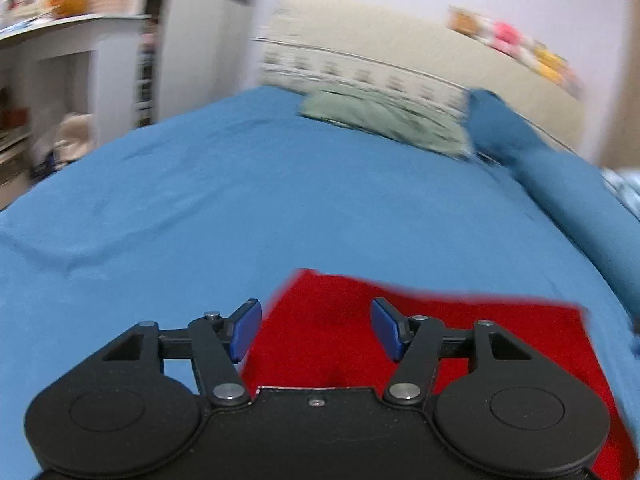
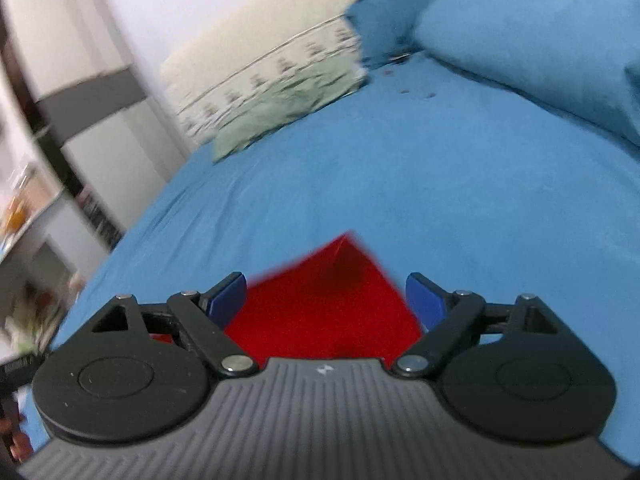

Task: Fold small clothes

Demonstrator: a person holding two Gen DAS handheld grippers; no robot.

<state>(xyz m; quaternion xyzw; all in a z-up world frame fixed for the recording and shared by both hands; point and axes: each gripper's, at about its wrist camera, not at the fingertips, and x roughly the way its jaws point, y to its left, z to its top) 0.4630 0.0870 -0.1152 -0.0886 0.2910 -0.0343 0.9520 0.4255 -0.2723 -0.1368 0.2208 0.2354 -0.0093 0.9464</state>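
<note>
A small red cloth (image 1: 472,332) lies flat on the blue bed sheet (image 1: 240,200). In the left wrist view my left gripper (image 1: 316,330) is open above the cloth's left part, its blue pads (image 1: 245,330) spread wide and holding nothing. In the right wrist view the red cloth (image 2: 328,304) shows a pointed far corner, and my right gripper (image 2: 326,302) is open over it, empty. Both views are motion-blurred.
A folded green cloth (image 1: 384,120) lies at the far end of the bed against a cream patterned headboard cushion (image 1: 360,68). A blue pillow (image 1: 560,184) lies at the right. A wardrobe (image 1: 192,48) and shelves (image 1: 48,40) stand left of the bed.
</note>
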